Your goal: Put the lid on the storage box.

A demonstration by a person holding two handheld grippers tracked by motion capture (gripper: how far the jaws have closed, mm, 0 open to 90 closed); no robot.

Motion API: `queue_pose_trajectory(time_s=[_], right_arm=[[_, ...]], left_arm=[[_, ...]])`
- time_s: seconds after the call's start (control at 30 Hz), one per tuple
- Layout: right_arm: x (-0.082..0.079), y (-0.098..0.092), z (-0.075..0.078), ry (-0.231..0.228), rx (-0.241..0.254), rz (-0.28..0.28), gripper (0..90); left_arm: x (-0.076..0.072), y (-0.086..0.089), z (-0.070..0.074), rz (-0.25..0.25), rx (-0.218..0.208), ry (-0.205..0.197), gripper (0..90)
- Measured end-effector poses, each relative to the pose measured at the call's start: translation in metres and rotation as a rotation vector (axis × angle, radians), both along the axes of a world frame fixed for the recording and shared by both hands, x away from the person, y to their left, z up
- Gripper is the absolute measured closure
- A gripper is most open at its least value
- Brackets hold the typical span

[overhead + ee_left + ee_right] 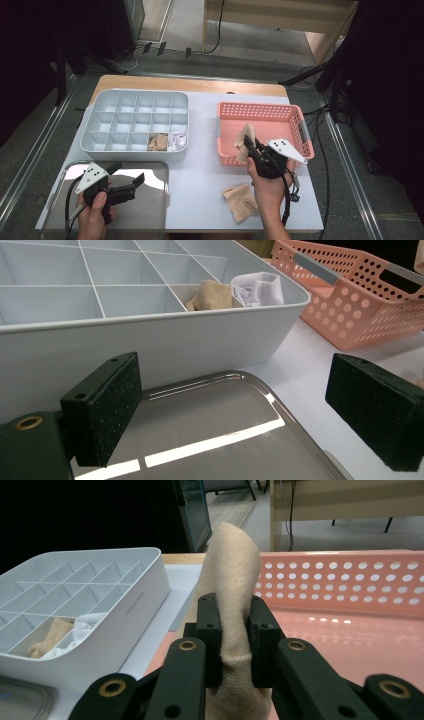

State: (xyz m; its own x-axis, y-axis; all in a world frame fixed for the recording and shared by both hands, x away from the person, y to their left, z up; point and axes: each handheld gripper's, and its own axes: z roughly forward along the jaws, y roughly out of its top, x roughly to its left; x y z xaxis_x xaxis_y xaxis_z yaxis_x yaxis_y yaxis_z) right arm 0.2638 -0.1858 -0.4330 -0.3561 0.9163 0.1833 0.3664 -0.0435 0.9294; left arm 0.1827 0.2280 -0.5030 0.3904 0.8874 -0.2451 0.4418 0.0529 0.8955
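High view: right tongs [248, 144] clamp sock [245, 140] above basket rim [260, 161]

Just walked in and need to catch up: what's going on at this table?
A person is sorting socks with a claw in each hand. The right claw is shut on a beige sock, held over the near edge of the pink basket. The left claw hangs open over a metal tray. A second beige sock lies on the table, and two rolled socks sit in the grey divided box.
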Motion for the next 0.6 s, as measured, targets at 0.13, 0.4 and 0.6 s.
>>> queue_pose_trajectory(time_s=[0.13, 0.4, 0.6], right_arm=[[-0.007, 0.001, -0.003, 0.001, 0.012, 0.007, 80.3], [-0.019, 0.005, -0.008, 0.001, 0.011, 0.027, 80.4], [-0.027, 0.011, -0.013, 0.008, 0.015, 0.050, 80.4]], left_arm=[[0.000, -0.001, 0.000, -0.001, 0.002, 0.000, 8.5], [0.000, -0.003, 0.000, -0.007, 0.005, 0.002, 8.5], [-0.001, -0.004, 0.000, -0.011, 0.007, -0.001, 8.5]])
